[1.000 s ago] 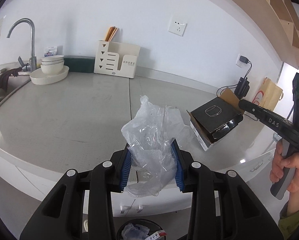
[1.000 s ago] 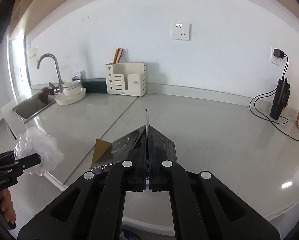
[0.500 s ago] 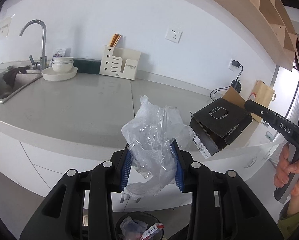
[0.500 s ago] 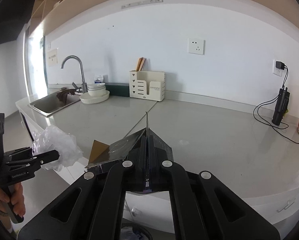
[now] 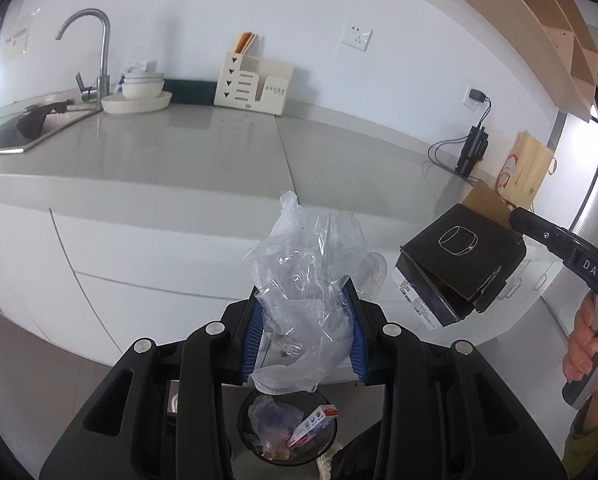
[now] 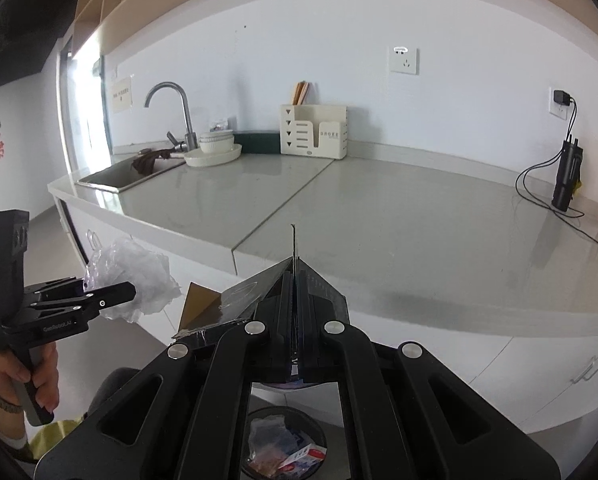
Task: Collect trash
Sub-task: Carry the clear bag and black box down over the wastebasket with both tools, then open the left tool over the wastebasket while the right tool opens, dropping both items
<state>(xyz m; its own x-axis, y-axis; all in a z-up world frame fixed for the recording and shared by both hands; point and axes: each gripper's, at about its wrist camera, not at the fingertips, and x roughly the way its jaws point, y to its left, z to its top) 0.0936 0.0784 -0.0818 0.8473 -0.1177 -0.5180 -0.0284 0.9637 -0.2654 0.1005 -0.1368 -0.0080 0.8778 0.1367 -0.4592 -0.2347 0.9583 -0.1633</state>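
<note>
My left gripper (image 5: 303, 320) is shut on a crumpled clear plastic bag (image 5: 307, 276), pinched between its blue pads in the air in front of the counter. The same bag (image 6: 135, 276) shows at the left of the right wrist view. My right gripper (image 6: 295, 280) is shut on a flap of an open black cardboard box (image 6: 239, 300); the box (image 5: 455, 264) hangs in the air at the right of the left wrist view. On the floor below both grippers stands a round black trash bin (image 5: 285, 428) with wrappers and a small carton inside, the bin (image 6: 283, 448) also low in the right view.
A grey countertop (image 5: 219, 152) over white cabinets (image 5: 119, 264) lies ahead. On it are a sink with tap (image 5: 95, 48), stacked bowls (image 5: 139, 88), a cream utensil holder (image 5: 255, 84), a black charging device (image 5: 473, 152) and a paper bag (image 5: 527, 172). A hand (image 5: 591, 340) grips the right handle.
Both grippers have drawn back from the countertop and sunk, carrying the bag and the box. The counter edge now lies ahead of them and the bin shows fuller below.
</note>
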